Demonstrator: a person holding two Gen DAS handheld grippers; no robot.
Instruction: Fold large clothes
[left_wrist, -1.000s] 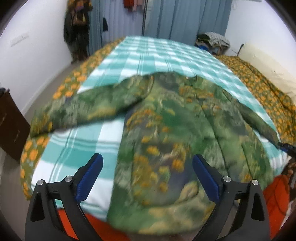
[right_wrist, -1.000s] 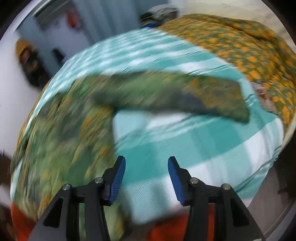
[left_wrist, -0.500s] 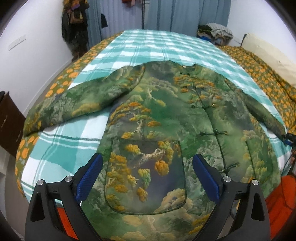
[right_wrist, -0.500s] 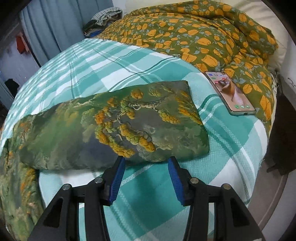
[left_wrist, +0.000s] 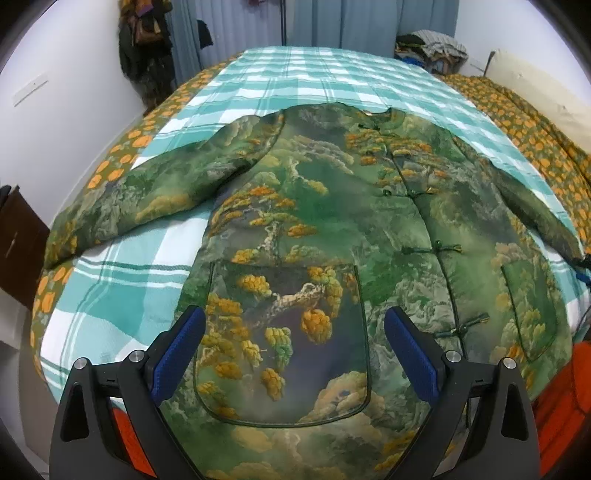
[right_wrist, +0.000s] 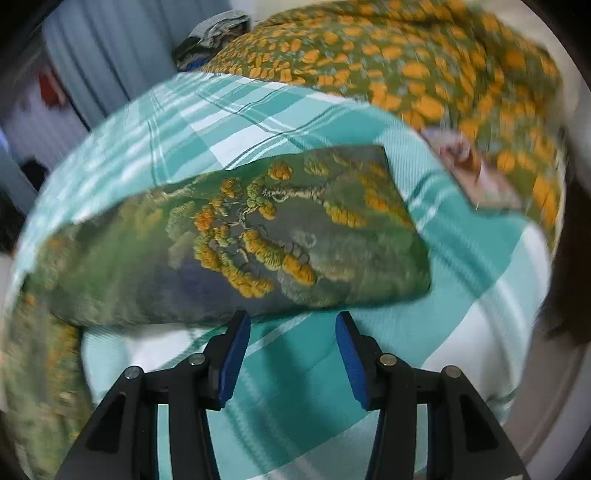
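Looking left to right, I see the green jacket (left_wrist: 332, 229) with orange pine print lying flat, front up and buttoned, sleeves spread, on the teal checked bedspread (left_wrist: 122, 295). My left gripper (left_wrist: 295, 347) hangs released over its pocket (left_wrist: 284, 339). My right gripper (right_wrist: 293, 350) gapes empty just short of the sleeve (right_wrist: 258, 236).

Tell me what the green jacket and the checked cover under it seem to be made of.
Jacket: looks like padded, satin-like woven fabric with a soft sheen, printed with pines and clouds; its puffy, quilted-looking body and knotted cord fastenings suggest this, though the fibre is unclear. Checked cover: seems a matte woven cotton-type cloth; a fine ribbed texture shows on its teal and white squares.
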